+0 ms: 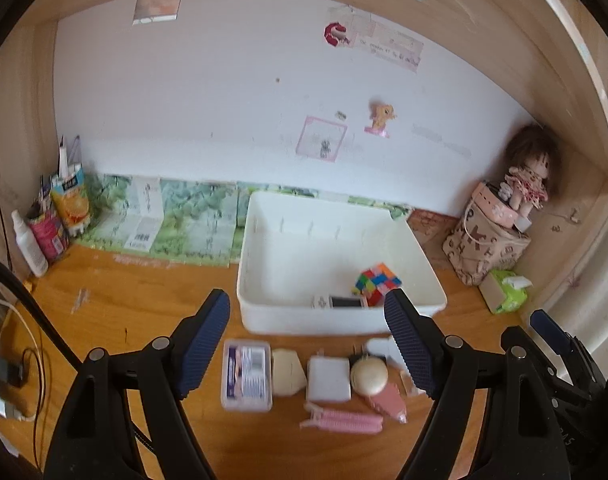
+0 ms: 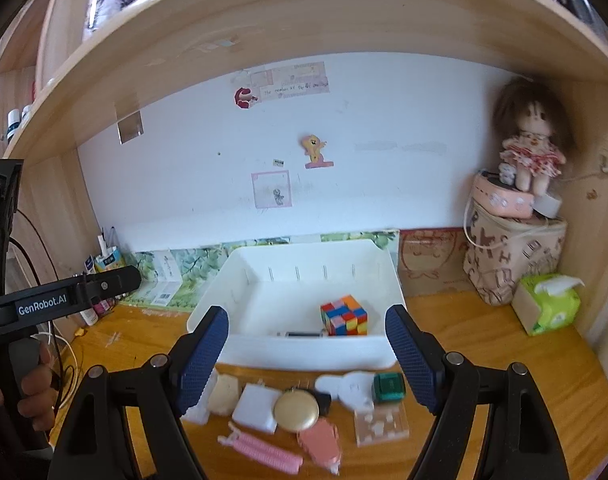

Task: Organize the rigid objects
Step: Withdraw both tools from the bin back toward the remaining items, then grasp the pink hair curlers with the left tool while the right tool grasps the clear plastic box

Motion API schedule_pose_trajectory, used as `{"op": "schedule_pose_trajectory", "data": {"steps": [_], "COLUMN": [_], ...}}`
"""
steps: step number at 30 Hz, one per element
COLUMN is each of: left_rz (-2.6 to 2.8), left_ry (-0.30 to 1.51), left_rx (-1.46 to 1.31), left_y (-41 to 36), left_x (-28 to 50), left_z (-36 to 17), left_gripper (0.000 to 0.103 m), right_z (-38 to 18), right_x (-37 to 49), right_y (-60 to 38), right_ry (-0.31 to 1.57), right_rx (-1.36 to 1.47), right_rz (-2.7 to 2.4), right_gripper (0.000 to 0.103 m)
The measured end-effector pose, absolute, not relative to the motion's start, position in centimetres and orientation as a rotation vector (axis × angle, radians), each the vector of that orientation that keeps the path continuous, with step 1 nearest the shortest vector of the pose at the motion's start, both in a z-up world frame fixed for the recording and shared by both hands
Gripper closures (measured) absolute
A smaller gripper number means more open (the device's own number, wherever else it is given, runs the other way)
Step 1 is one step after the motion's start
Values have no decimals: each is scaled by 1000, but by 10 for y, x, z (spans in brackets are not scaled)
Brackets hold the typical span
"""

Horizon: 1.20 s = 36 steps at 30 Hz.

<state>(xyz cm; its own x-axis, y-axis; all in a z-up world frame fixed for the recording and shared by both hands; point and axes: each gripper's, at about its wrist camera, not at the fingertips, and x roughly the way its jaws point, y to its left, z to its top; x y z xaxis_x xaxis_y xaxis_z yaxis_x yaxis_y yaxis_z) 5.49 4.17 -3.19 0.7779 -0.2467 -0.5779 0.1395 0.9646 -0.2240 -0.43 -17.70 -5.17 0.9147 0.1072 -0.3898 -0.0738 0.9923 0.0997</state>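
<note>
on the desk just in front of the white bin [image 1: 260,312], a row of small loose items lies left to right. left gripper [image 1: 308,336] spread wide, empty; clear case [image 1: 247,374] sits below and toward its left finger. right gripper [image 2: 307,356] also spread, empty; green box [image 2: 389,387] lies close by its right finger. the bin already holds the puzzle cube [image 2: 344,315]. judgement: each arm is nearer its own end of the row; pink roller [image 2: 260,450] lies long-axis across the fingers.
</note>
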Motion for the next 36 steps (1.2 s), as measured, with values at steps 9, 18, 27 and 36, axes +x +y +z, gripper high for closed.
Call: {"op": "schedule_pose_trajectory", "data": {"steps": [9, 18, 27, 36], "left_rz": [-176, -110, -18, 51], "left_ry": [711, 825, 992, 1168], "left_rx": [-152, -181, -228, -325], "left_y": [35, 22, -13, -47], "left_x": [26, 23, 38, 63], "left_z": [-50, -73, -101, -136], "left_gripper": [21, 21, 21, 21], "right_z": [-76, -101, -119, -142], "right_x": [-48, -49, -13, 31], "right_y": [-180, -200, -232, -255], "right_ry": [445, 527, 682, 833], "right_rx": [69, 34, 42, -18], "right_rz": [55, 69, 171, 307], "right_gripper": [22, 22, 21, 21]}}
